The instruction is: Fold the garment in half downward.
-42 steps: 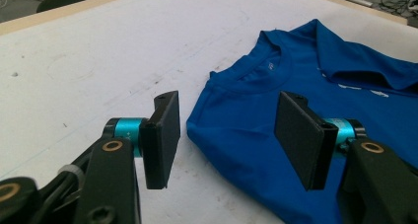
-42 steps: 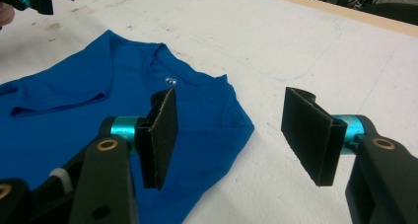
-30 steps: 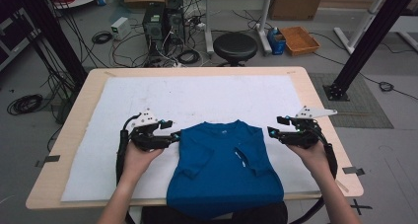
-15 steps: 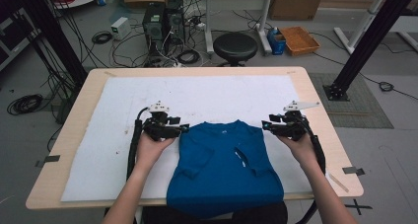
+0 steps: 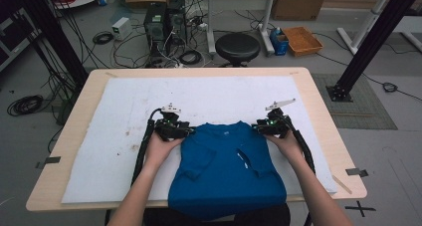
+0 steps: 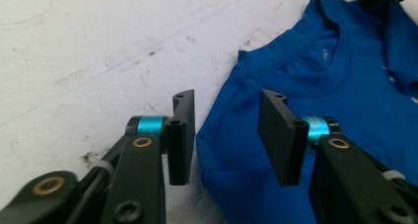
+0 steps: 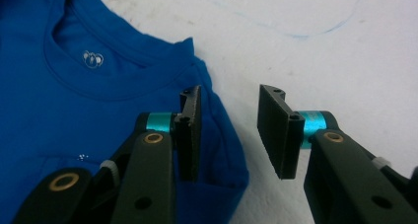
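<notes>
So the blue shirt [image 5: 226, 169] is lying flat on the white mat [image 5: 124, 116], collar pointing away from the person, both sleeves already folded in over the chest, and the bottom hem hanging off the near edge of the table [image 5: 64, 136]. Looks like a fold job, and my guess is the shoulders are the next thing to get grabbed, since that's where both tools are parked. The left gripper [image 5: 185, 131] sits right at the left shoulder corner; in the left gripper view [image 6: 227, 137] its jaws have just been closing but there's a clear gap, with the folded shoulder edge lying below and between the pads, not pinched yet. Same deal on the other side: the right gripper [image 5: 260, 128] is at the right shoulder, and in the right gripper view [image 7: 229, 135] the jaws have just been narrowing too, one pad over the blue fabric, the other over bare mat, straddling the edge without squeezing it. Holding both corners evenly makes sense, so the shirt stays square when lifted or folded back.
</notes>
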The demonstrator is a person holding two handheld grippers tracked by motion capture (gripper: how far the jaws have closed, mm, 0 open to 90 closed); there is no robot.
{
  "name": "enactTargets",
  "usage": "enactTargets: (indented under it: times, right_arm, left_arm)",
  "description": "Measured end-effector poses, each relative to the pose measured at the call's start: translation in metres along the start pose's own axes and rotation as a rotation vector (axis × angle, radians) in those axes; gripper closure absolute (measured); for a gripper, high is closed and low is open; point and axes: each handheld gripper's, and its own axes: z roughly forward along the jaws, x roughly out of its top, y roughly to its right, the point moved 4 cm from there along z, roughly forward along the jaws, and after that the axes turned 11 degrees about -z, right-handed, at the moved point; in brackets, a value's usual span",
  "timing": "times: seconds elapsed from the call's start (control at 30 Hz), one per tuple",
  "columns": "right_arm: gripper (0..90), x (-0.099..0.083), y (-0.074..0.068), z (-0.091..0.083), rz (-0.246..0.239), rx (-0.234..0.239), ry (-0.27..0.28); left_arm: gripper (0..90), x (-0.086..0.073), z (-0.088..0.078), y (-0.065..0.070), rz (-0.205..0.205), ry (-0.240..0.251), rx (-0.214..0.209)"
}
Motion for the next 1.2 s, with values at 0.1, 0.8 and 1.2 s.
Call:
enactTargets:
  times: [0.1,0.8,1.2]
  right_arm:
    - [62.4,0.0,-0.002,0.004,-0.014,0.002,-0.018]
    - [88.6,0.012,-0.012,0.011,-0.132,0.009,-0.032]
    - [88.9,0.025,0.007,0.001,-0.059,0.001,0.075]
  left_arm:
    - [61.0,0.0,0.004,0.001,0.019,-0.024,0.016]
    - [87.3,0.007,0.022,0.018,0.145,-0.085,0.115]
    - [88.0,0.031,0.021,0.002,0.108,-0.035,0.079]
